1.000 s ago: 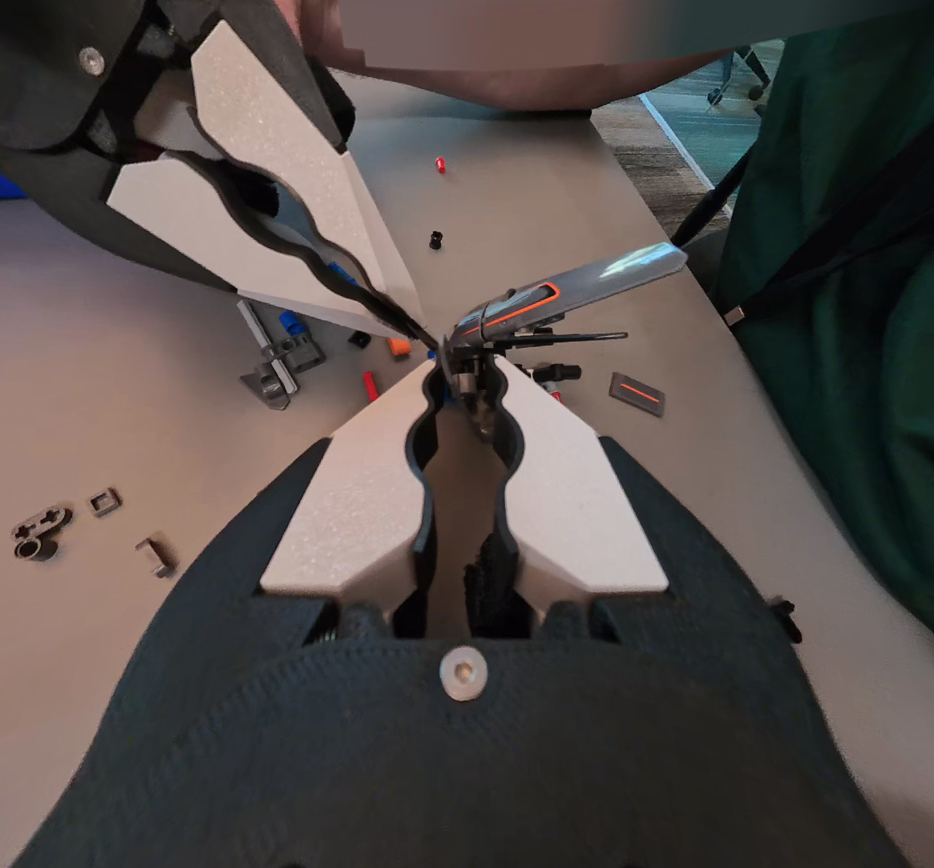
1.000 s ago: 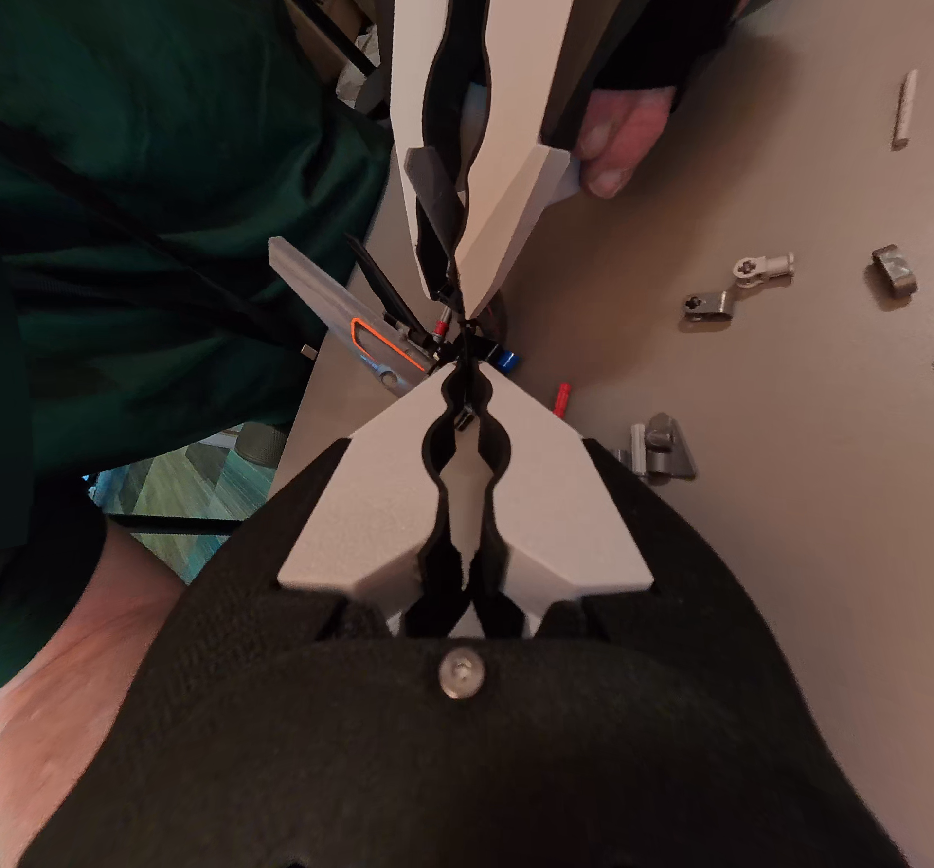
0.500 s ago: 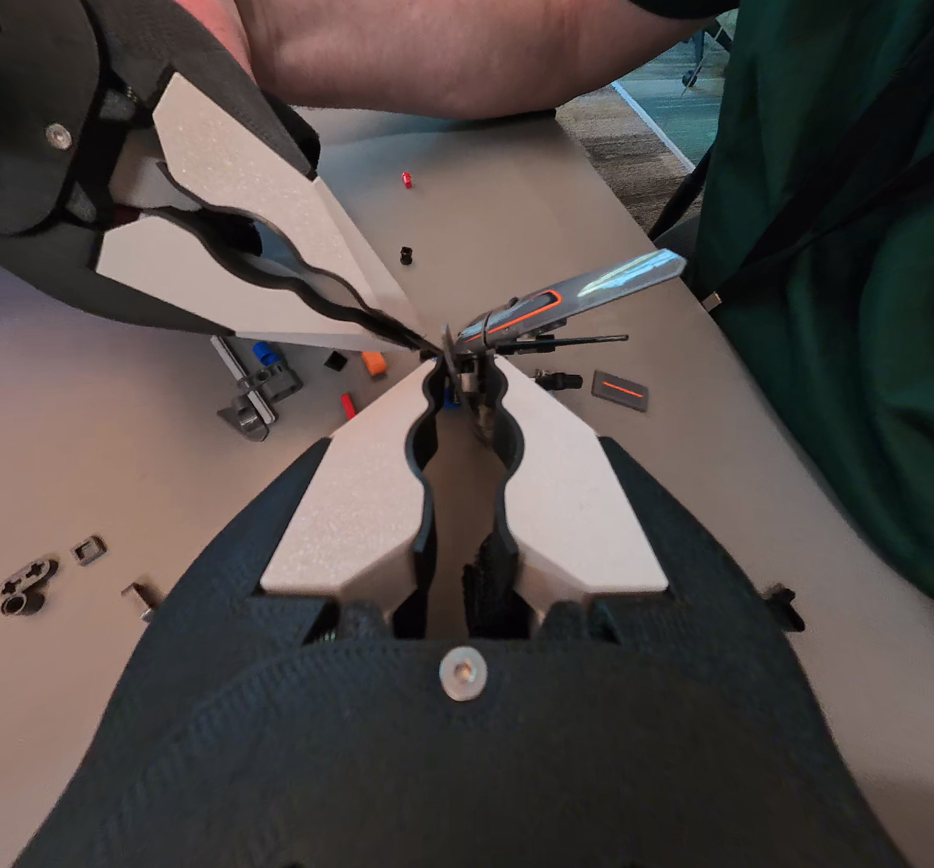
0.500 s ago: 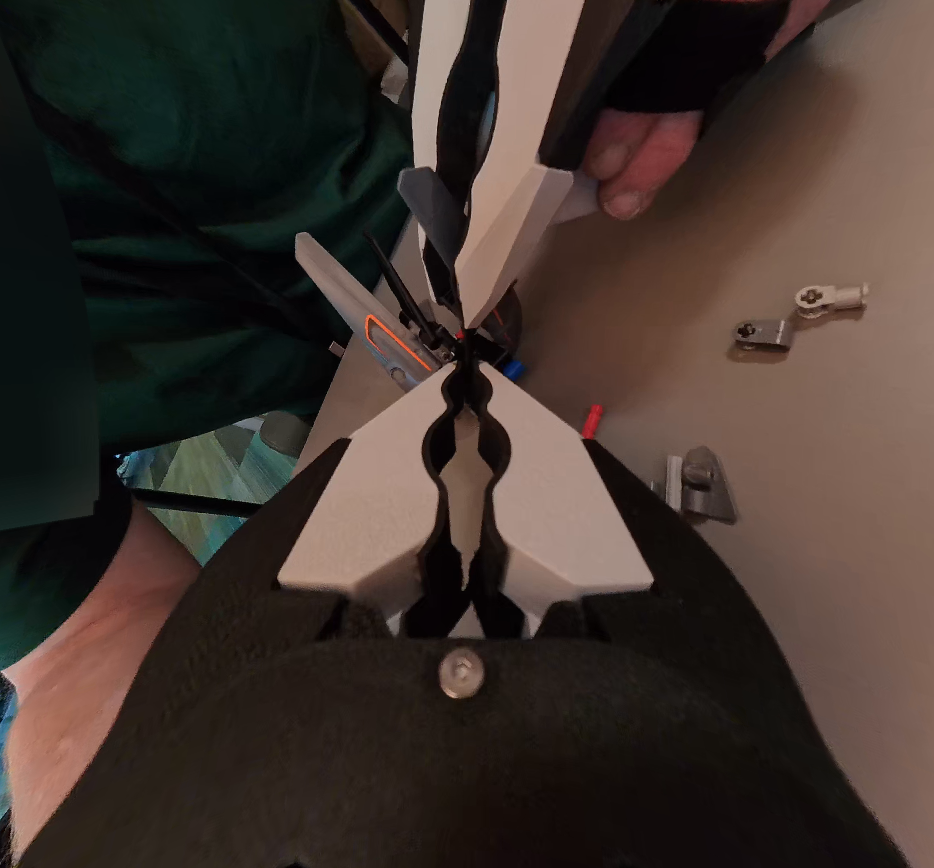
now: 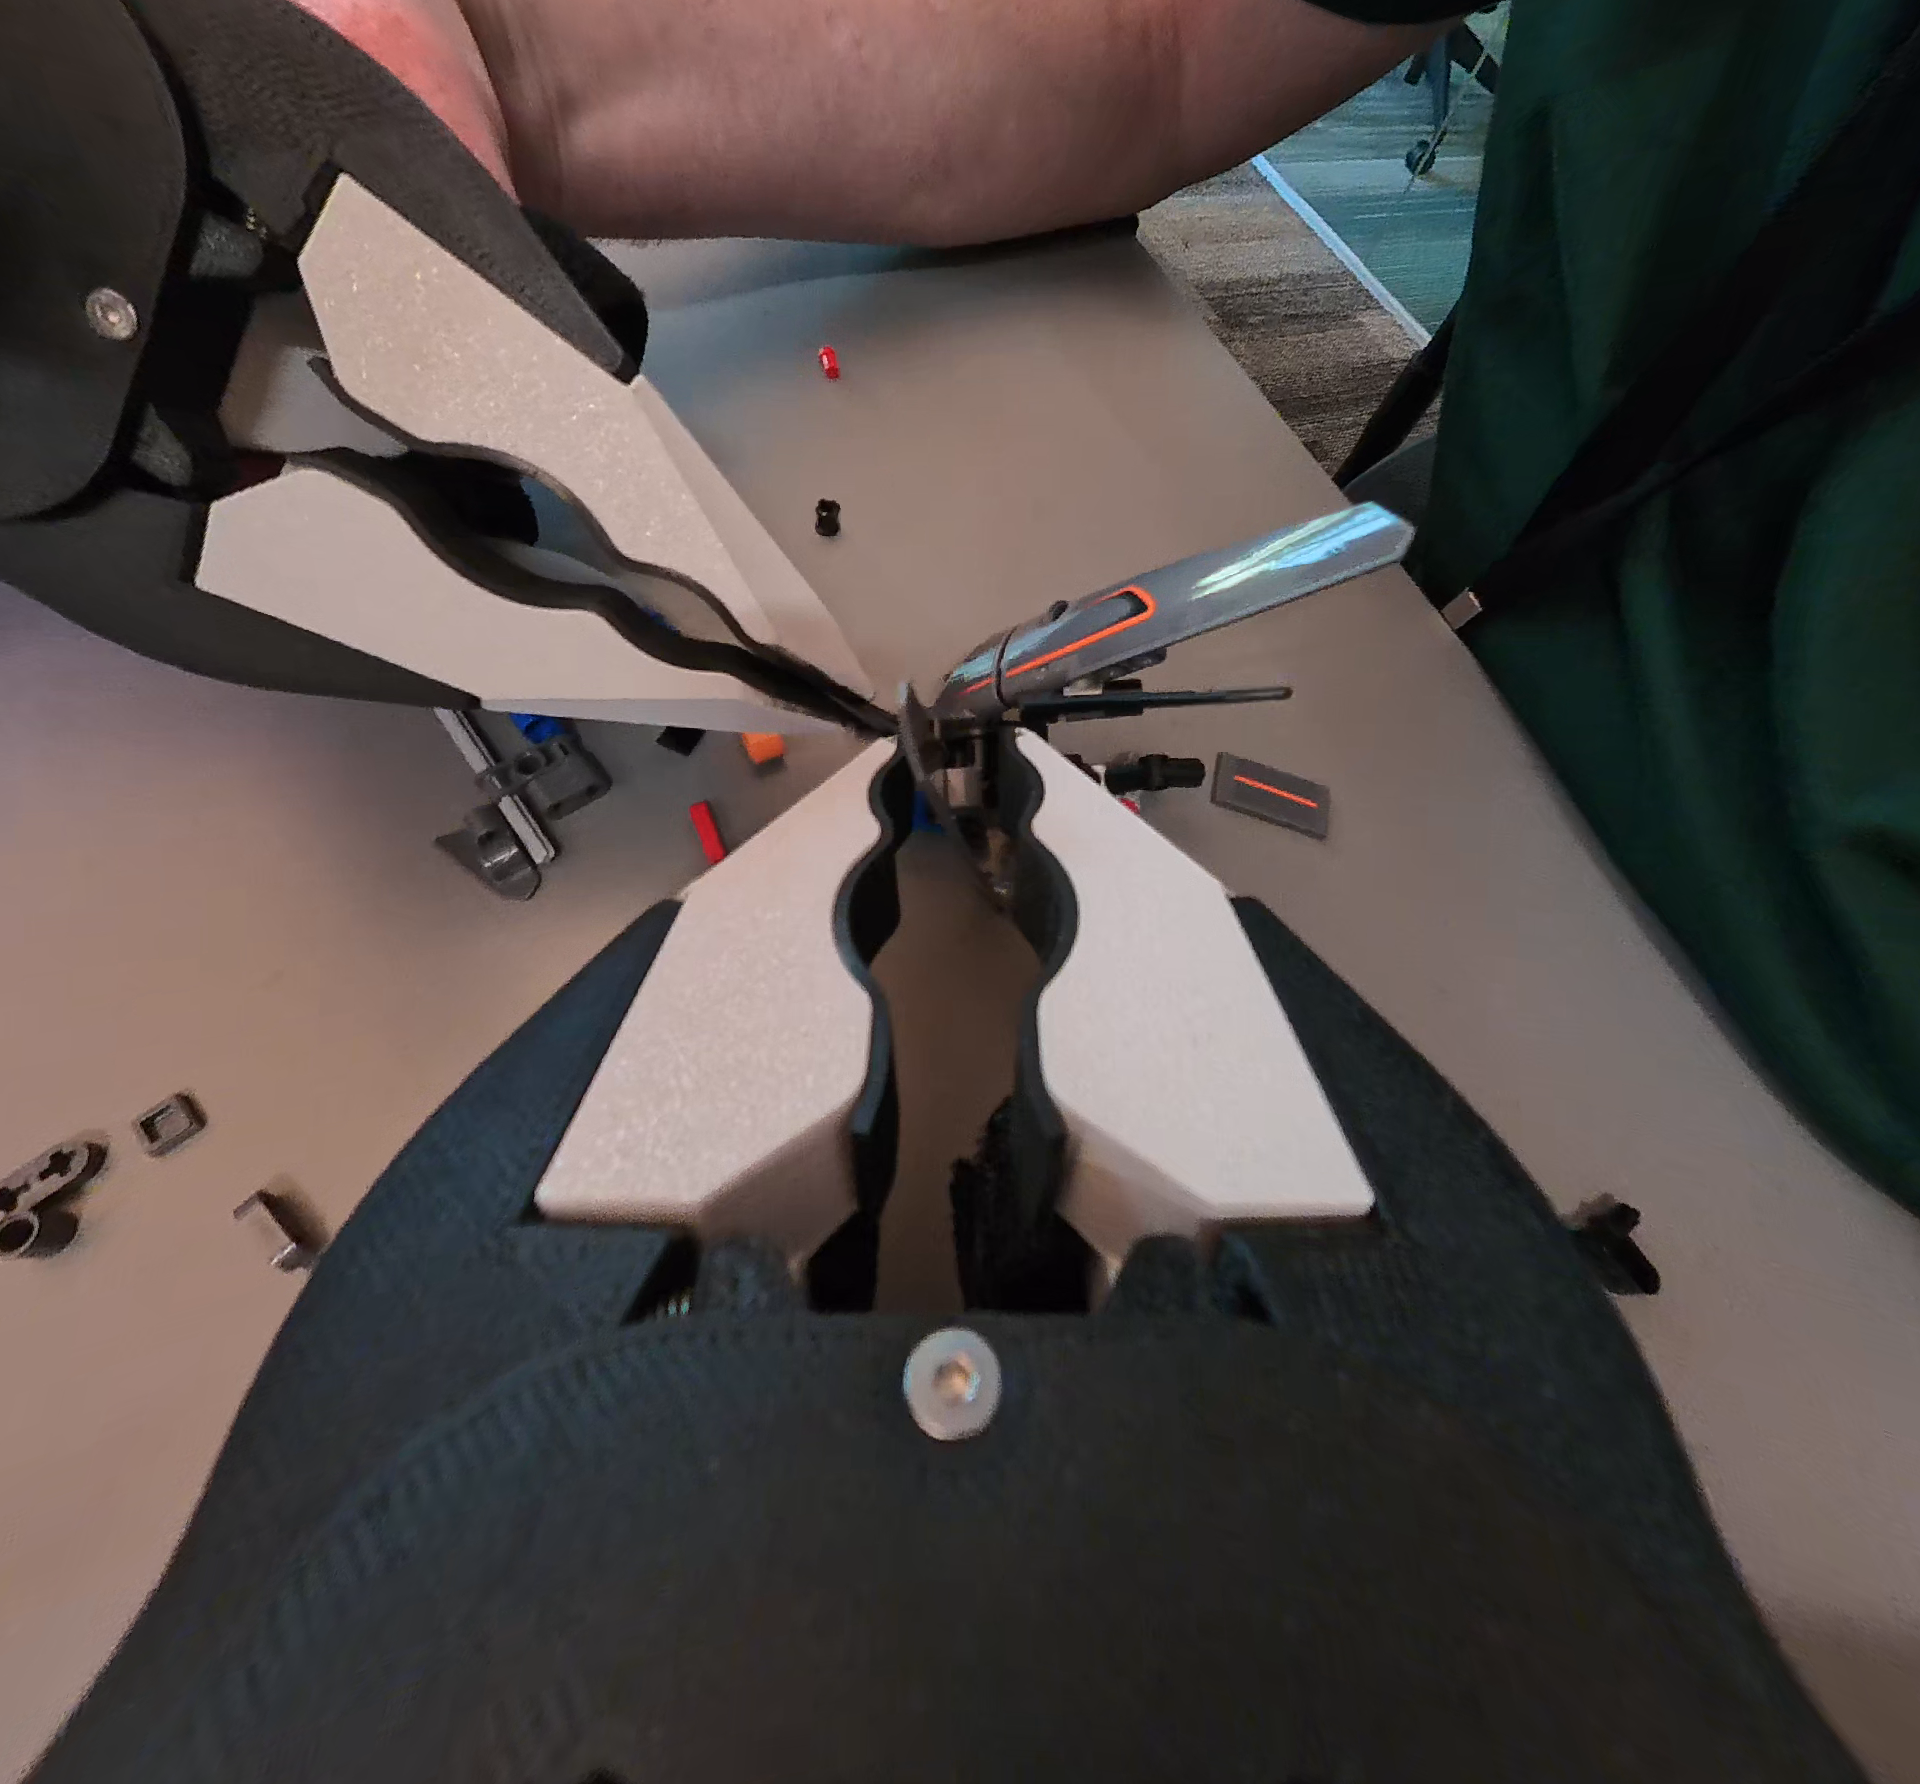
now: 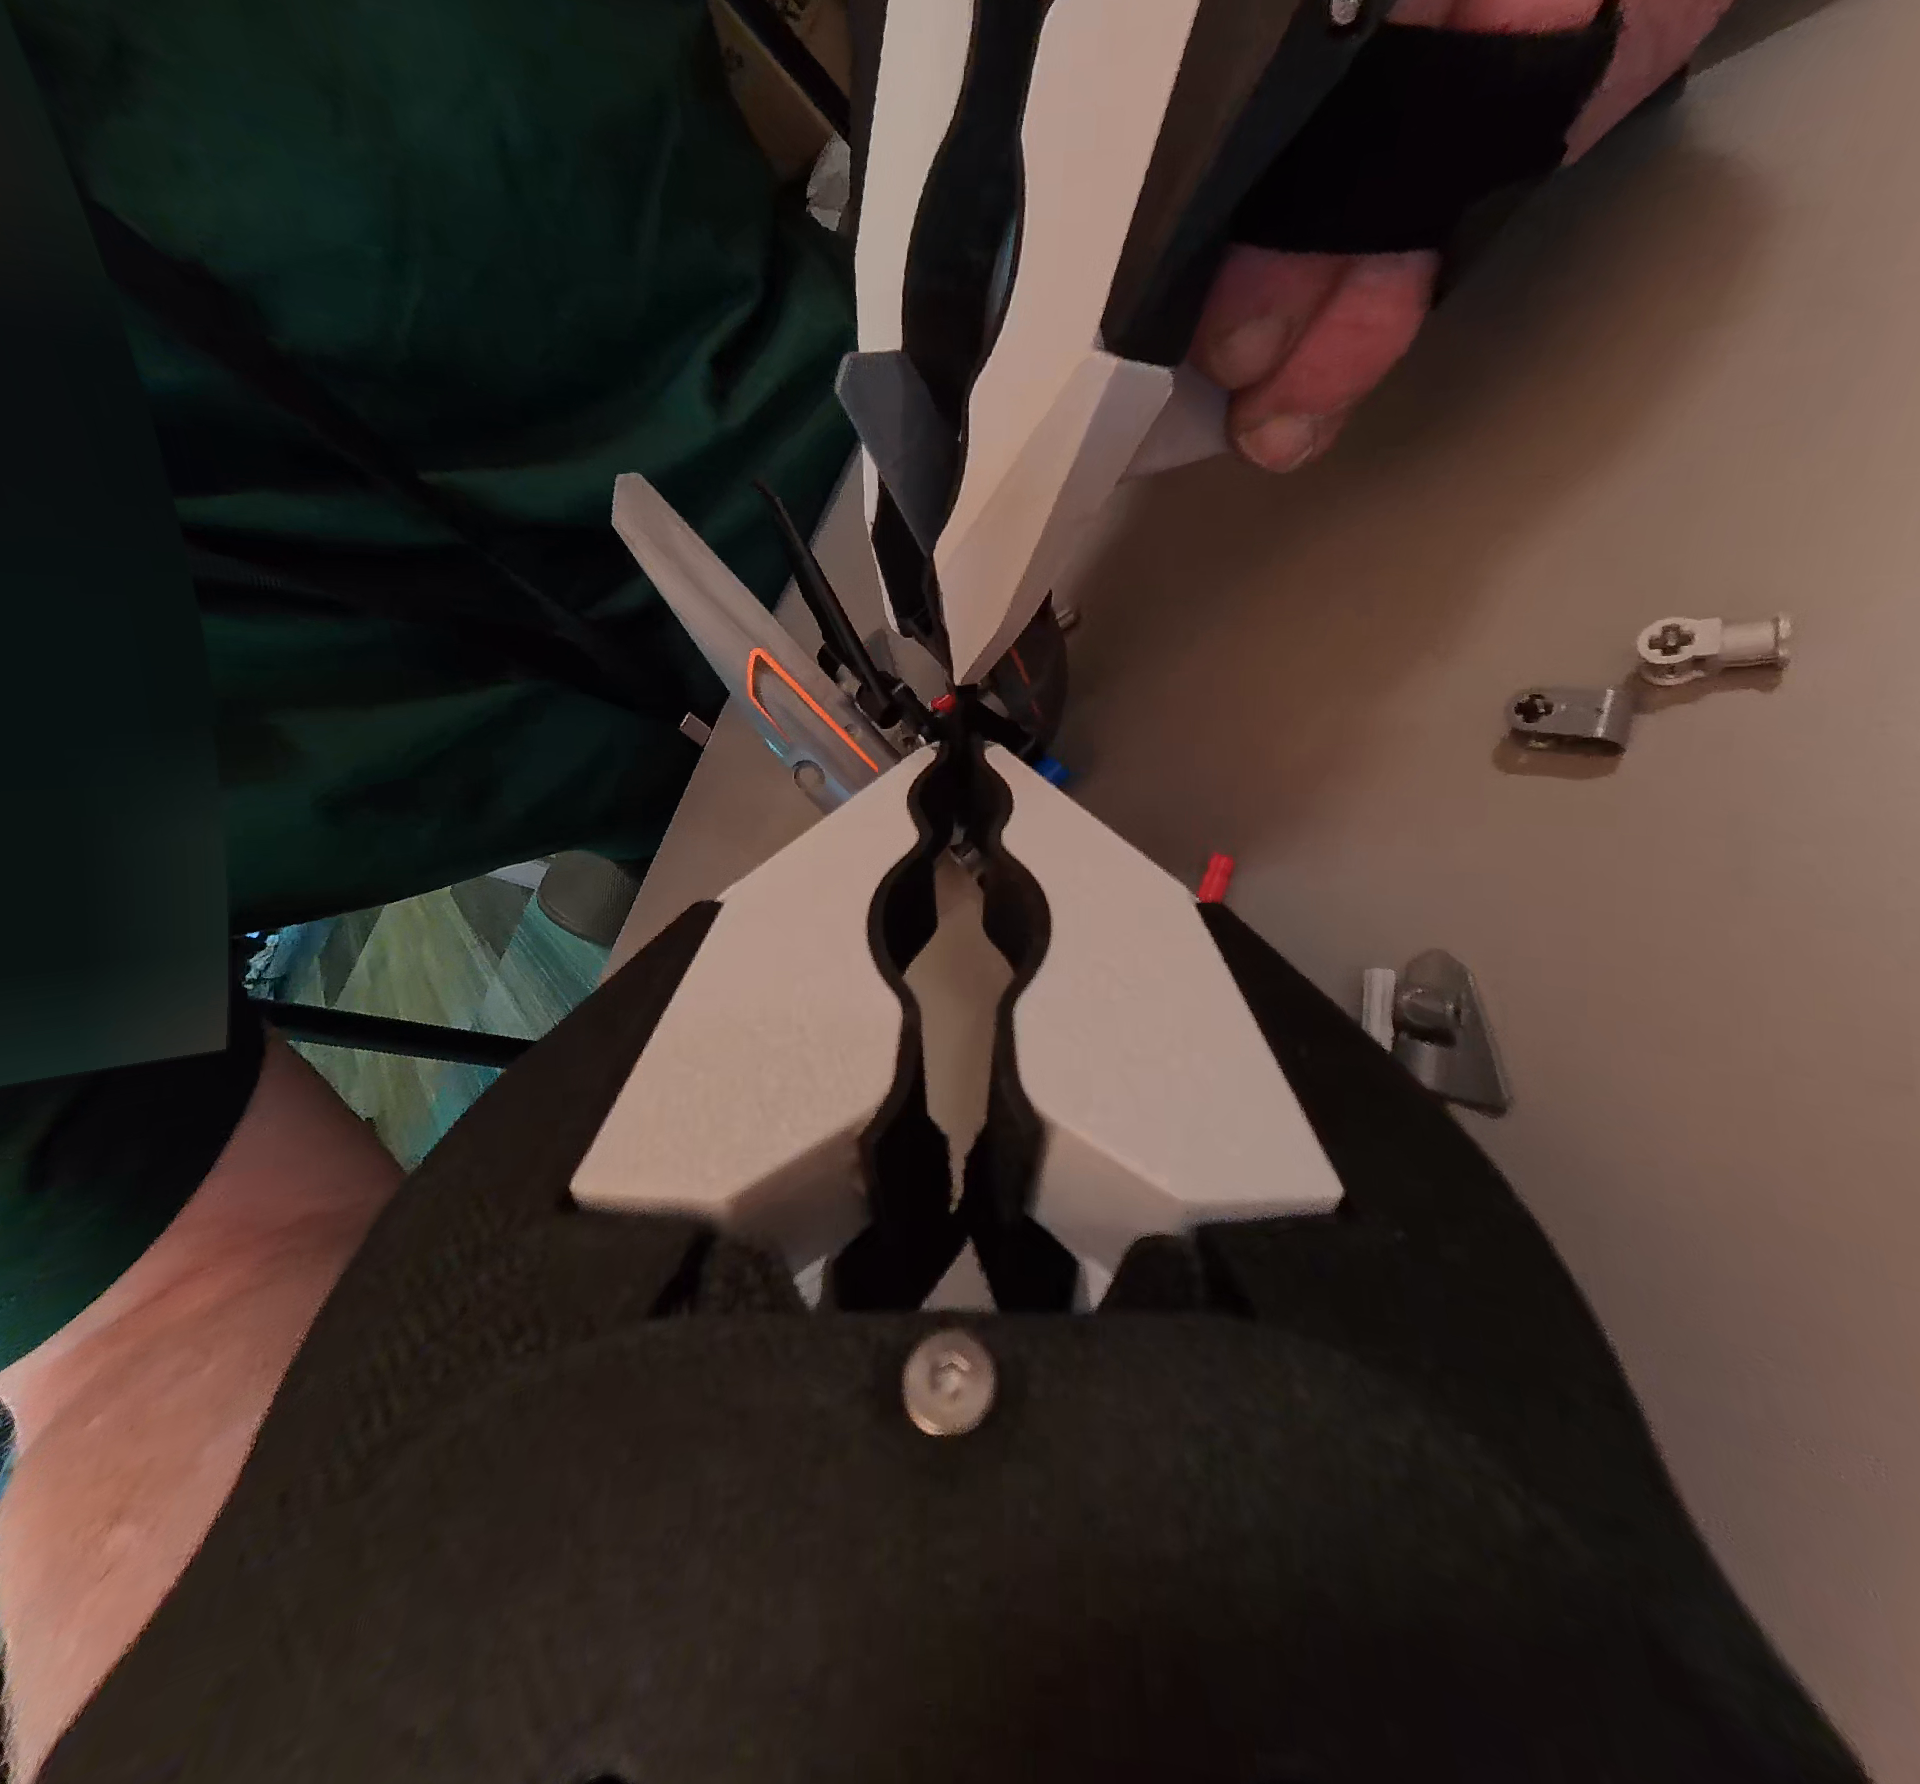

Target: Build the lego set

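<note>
The left gripper [image 5: 951, 747] grips the grey winged lego model [image 5: 1174, 602]. The right gripper [image 6: 961, 747] is clenched, seemingly pinching a small black piece against it. Next: careful alignment, then a firm press.

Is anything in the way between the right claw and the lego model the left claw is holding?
Nothing visible. The right claw meets the grey and orange lego model tip to tip with the left claw, above the table.

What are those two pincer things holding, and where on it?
The left gripper clamps the half-built lego model at its dark hub end, the grey blade sticking out. The right gripper pinches something small and black against that hub; exactly what cannot be told.
</note>
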